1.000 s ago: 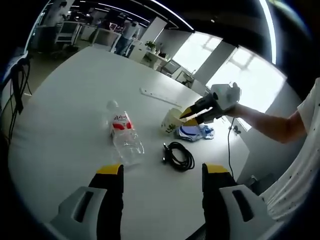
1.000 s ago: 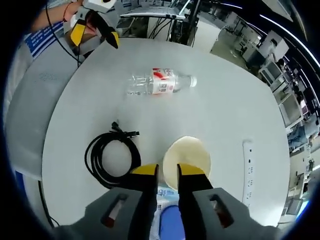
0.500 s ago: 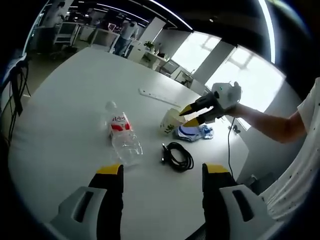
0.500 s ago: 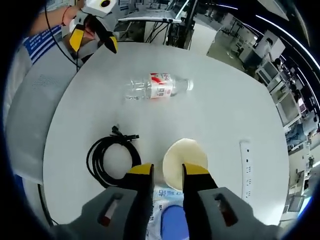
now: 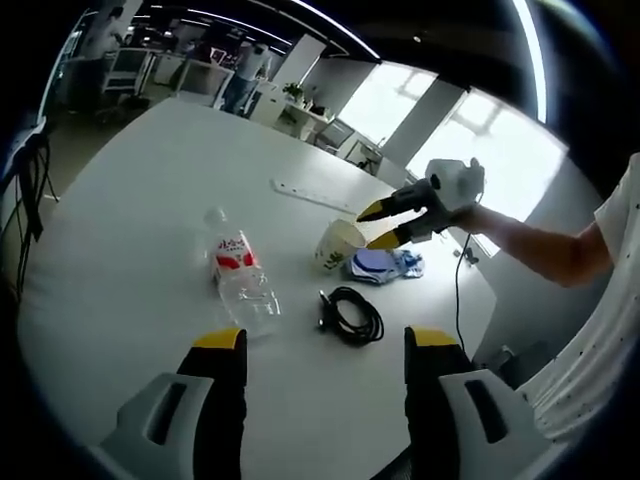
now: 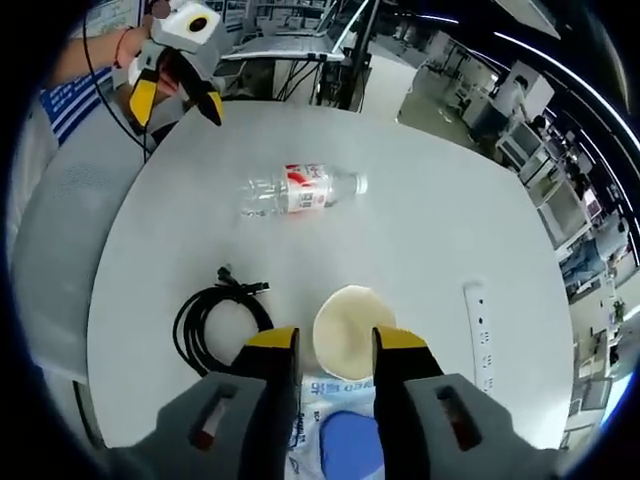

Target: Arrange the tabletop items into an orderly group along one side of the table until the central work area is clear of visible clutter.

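A cream paper cup (image 5: pixel 337 245) stands upright on the white table (image 5: pixel 130 200), its mouth (image 6: pixel 349 330) just beyond my right gripper's tips. My right gripper (image 6: pixel 336 342) is open, with nothing between its jaws, and hovers just above the cup (image 5: pixel 378 226). A clear water bottle with a red label (image 5: pixel 238 274) (image 6: pixel 296 192) lies on its side. A coiled black cable (image 5: pixel 349 313) (image 6: pixel 213 322) lies beside the cup. A blue-and-white packet (image 5: pixel 383 264) (image 6: pixel 340 432) lies under my right gripper. My left gripper (image 5: pixel 326 340) (image 6: pixel 175 103) is open over the table's near edge.
A white power strip (image 5: pixel 308 194) (image 6: pixel 482 336) lies flat beyond the cup. A person's arm (image 5: pixel 535 248) reaches in from the right. The table edge (image 6: pixel 95 300) curves near the cable. Desks and chairs stand far behind.
My right gripper's jaws have spread apart and drawn back a little from the cup, which stays upright on the table. My left gripper stays open.
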The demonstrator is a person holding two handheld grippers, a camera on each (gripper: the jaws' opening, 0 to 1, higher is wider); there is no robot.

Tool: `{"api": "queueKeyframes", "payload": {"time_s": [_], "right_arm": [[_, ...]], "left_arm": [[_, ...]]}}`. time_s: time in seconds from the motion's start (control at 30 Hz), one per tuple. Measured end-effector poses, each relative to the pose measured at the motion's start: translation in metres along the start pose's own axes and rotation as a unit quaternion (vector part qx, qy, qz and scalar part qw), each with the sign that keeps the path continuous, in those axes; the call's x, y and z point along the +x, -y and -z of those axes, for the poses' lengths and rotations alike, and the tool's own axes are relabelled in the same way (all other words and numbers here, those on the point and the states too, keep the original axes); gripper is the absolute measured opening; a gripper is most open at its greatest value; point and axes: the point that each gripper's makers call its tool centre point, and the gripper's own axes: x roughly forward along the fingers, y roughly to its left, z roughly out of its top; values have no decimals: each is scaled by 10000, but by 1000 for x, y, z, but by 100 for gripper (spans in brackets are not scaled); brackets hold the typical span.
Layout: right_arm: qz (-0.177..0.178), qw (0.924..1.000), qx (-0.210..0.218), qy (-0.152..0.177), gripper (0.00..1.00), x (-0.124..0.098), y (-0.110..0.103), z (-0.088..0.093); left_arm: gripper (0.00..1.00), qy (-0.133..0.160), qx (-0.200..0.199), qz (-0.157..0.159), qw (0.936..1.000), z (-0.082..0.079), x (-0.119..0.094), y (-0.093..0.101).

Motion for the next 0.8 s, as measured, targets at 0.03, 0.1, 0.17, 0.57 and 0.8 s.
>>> {"api": "queueKeyframes", "payload": {"time_s": [0.03, 0.1, 0.17, 0.57, 0.8], "right_arm": [[13, 10000, 34, -3, 28, 0, 1, 0], [65, 9999, 71, 31, 28, -2, 2, -1], [75, 9998, 171, 71, 29, -4, 1, -1], [272, 9967, 680, 353, 33, -16, 4, -5], [286, 9935, 980, 511, 34, -21, 4, -8]], "left_arm": [[64, 1, -2, 3, 10000, 0, 0, 0], [64, -4, 18, 8, 10000, -1, 0, 0], [64, -2, 28, 24, 10000, -2, 0, 2], [64, -18, 107, 97, 9999, -6, 4, 10], [64, -12, 128, 137, 9998, -8, 6, 14]]}}
